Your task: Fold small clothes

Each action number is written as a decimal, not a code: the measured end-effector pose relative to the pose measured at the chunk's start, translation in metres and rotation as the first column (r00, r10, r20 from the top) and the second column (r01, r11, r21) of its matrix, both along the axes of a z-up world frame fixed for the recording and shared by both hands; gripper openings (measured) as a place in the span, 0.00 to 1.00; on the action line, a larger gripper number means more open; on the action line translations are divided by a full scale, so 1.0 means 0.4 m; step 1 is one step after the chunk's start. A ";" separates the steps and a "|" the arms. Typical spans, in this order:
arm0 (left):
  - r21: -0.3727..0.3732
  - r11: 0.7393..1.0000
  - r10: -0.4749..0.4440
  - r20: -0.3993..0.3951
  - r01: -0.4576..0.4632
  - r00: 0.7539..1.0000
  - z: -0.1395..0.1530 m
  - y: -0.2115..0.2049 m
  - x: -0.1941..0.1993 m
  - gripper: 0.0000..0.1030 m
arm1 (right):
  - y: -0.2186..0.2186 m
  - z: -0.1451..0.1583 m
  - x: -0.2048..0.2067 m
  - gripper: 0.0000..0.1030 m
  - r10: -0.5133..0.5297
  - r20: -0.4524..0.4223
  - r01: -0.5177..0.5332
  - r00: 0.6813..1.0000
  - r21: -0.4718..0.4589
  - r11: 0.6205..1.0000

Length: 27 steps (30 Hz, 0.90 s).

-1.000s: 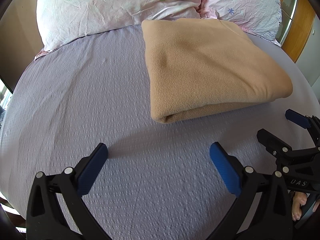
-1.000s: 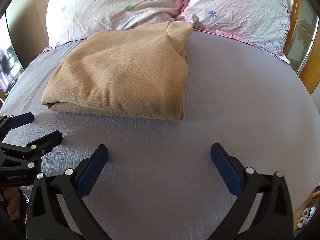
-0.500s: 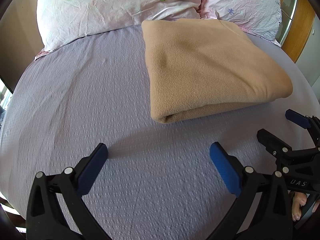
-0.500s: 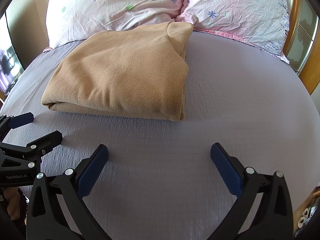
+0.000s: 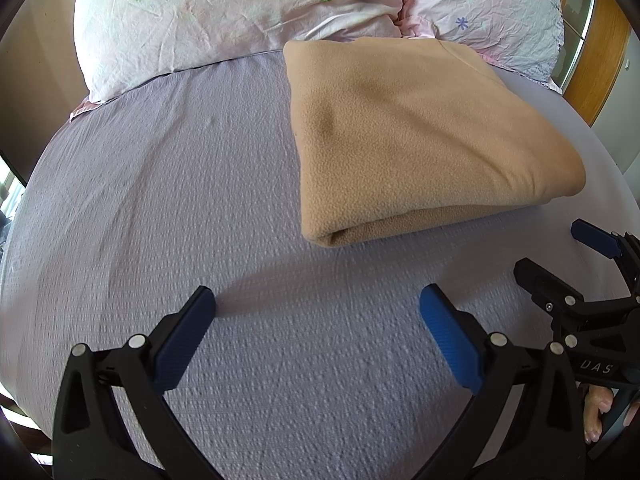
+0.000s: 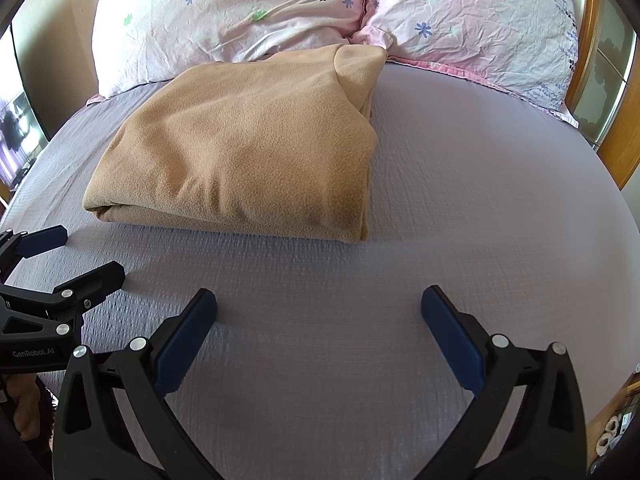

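Note:
A tan fleece garment lies folded into a thick rectangle on the lilac bed sheet, its far edge against the pillows. It also shows in the right wrist view. My left gripper is open and empty, hovering over bare sheet in front of the garment's near left corner. My right gripper is open and empty, over the sheet in front of the garment's near right corner. Each gripper shows in the other's view: the right one and the left one, both open.
Two pink floral pillows lie at the head of the bed. A wooden frame stands to the right. The bed sheet spreads around the garment on both sides. The bed's edge drops off at left.

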State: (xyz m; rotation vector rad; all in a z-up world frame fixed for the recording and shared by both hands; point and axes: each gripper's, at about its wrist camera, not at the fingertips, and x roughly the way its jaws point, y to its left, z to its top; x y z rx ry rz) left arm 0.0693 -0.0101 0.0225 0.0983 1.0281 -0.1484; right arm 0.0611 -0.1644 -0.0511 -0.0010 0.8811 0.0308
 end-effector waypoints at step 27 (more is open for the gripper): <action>0.000 1.000 0.001 0.000 -0.001 1.000 -0.001 0.000 0.001 0.98 | -0.002 0.003 0.001 0.99 -0.001 0.004 0.001 1.000 0.000 1.000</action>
